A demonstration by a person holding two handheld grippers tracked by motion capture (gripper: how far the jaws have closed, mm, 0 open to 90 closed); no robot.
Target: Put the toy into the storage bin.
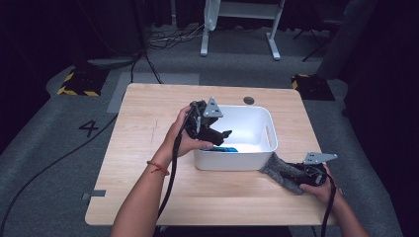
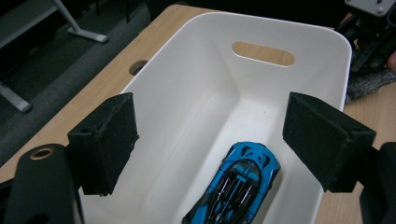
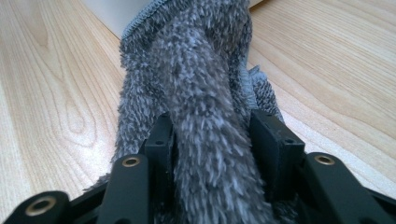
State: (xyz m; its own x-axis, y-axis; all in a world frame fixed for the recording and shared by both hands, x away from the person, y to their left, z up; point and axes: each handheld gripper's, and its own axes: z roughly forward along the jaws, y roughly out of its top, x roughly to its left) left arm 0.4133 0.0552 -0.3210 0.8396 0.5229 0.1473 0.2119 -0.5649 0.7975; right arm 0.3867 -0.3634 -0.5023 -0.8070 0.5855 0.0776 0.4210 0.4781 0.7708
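Your forearms are entering from the near edge of the high view, reaching over the wooden counter (image 1: 148,197), the largest surface here. On it the white bin (image 1: 257,160) is sitting toward the far right of centre, a handle slot cut in its end wall.

Your left gripper (image 1: 217,134) is hovering over the bin's left end, pointing down into it. In the left gripper view its jaws are standing clearly apart with nothing between the pads; they are holding nothing. Below them the blue toy car (image 2: 236,189) is lying on the bin floor, close against one long wall, roof up.

Your right gripper (image 1: 296,173) is resting low on the counter just beside the bin's near right corner. Its jaws are partly closed and clamping on the grey fuzzy cloth (image 3: 205,107); in the right gripper view the pile is bulging up between the two pads. The cloth's far end is touching the bin's outer wall, while the rest is lying on the counter.
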